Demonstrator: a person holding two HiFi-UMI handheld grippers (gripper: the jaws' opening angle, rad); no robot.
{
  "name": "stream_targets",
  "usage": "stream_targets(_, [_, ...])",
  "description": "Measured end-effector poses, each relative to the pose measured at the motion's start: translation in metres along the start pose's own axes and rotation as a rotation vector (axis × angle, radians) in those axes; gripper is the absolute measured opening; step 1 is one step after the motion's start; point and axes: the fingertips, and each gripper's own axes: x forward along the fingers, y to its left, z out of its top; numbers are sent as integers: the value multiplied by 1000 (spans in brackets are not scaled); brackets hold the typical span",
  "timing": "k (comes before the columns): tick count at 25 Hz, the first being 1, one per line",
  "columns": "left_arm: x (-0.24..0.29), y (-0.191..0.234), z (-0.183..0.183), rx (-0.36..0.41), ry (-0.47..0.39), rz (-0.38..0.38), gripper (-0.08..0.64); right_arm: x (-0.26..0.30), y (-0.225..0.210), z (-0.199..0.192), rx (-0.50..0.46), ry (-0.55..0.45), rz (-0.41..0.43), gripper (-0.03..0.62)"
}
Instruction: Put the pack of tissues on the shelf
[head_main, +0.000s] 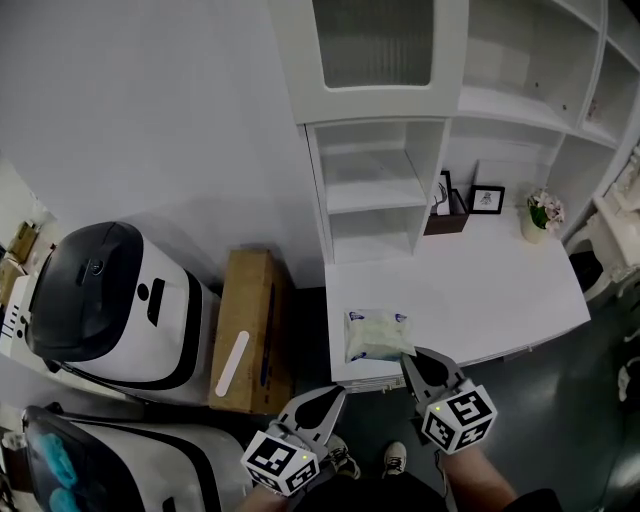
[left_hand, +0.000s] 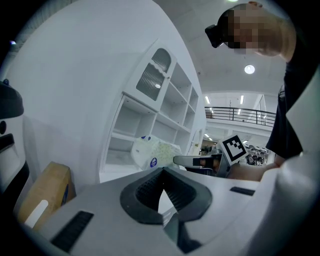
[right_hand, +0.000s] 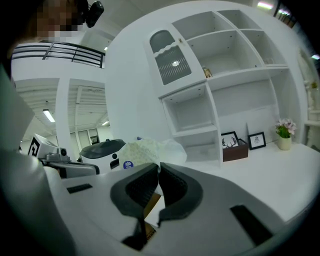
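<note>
One soft white plastic-wrapped pack of tissues (head_main: 378, 335) lay on the white desk (head_main: 490, 290), close to the front edge at the left corner. There were two hand-held grippers. The right hand-held gripper (head_main: 410, 357) was clenched on the pack's near right corner, with a sliver of wrapper pinched between its dark pads (right_hand: 172, 185). The left hand-held gripper (head_main: 338, 393) hung off the desk over the dark floor, jaws pressed together on nothing.

Behind the pack the desk was bare right up to the white shelf unit (head_main: 375, 190), whose two open niches sat one above the other under a door with ribbed glass. Two small framed pictures (head_main: 487, 198), one brown box (head_main: 445, 222) and one little pot of flowers (head_main: 545, 212) stood well apart from the pack, at the back right.

To the left, one brown cardboard box (head_main: 247, 330) filled the gap between the desk and two white-and-black machines (head_main: 110, 300) — the nearer one cut off by the frame. The print on the pack was too small to read.
</note>
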Motion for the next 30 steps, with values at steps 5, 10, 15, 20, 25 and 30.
stream_targets(5, [-8,23,0,-14,-2,-24,-2,17,12,-1,-2,4,-28,6])
stream_targets(10, [-18,39,5,-14,-13,-47,-2,28,24,2,-9,-1,-56,6])
stream_targets(15, [-25,50,9,-13,-22,-62,-2,34,36,7,-19,-10,-73,6])
stream_targets(20, [-28,48,14,-10,-36,-77,-2,30,39,12,-36,-16,-80,6])
stream_targets(25, [-22,47,16,5,-37,-66,-2,32,32,18,-37,-31,-70,6])
stream_targets(30, [-11,47,25,17,-54,-34,-2,43,23,27,-37,-41,-29,6])
